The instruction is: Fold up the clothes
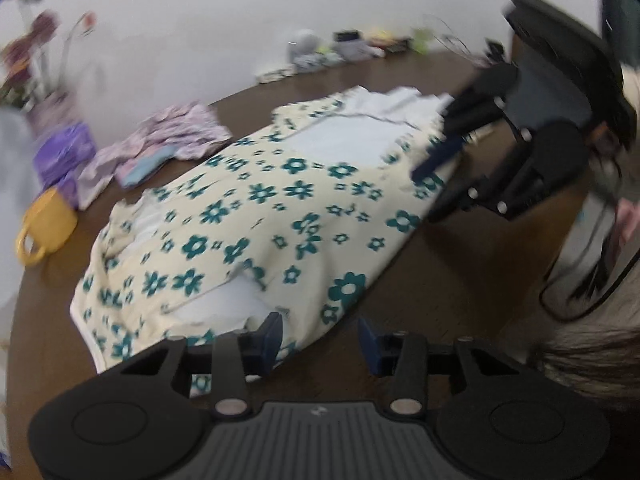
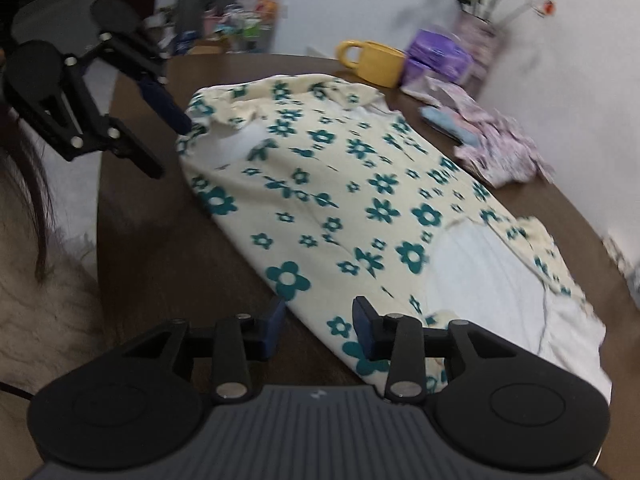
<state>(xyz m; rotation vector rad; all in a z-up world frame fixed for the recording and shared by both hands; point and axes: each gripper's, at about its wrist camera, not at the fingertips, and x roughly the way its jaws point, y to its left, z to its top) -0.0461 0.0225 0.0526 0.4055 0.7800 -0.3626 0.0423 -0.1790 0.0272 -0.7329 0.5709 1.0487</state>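
Two tools on our flowery garment (image 1: 256, 216): left tool (image 1: 320, 338) and right tool (image 2: 319, 322) both gape wide, empty, on the bench (image 1: 460, 280).

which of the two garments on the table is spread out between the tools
The cream garment with teal flowers, lying spread across the dark table between the open left tool and right tool. The lilac patterned garment lies crumpled beyond it.

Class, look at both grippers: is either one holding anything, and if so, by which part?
Nothing is held. The left gripper and the right gripper are both open, each at an edge of the floral garment, which lies on the table.
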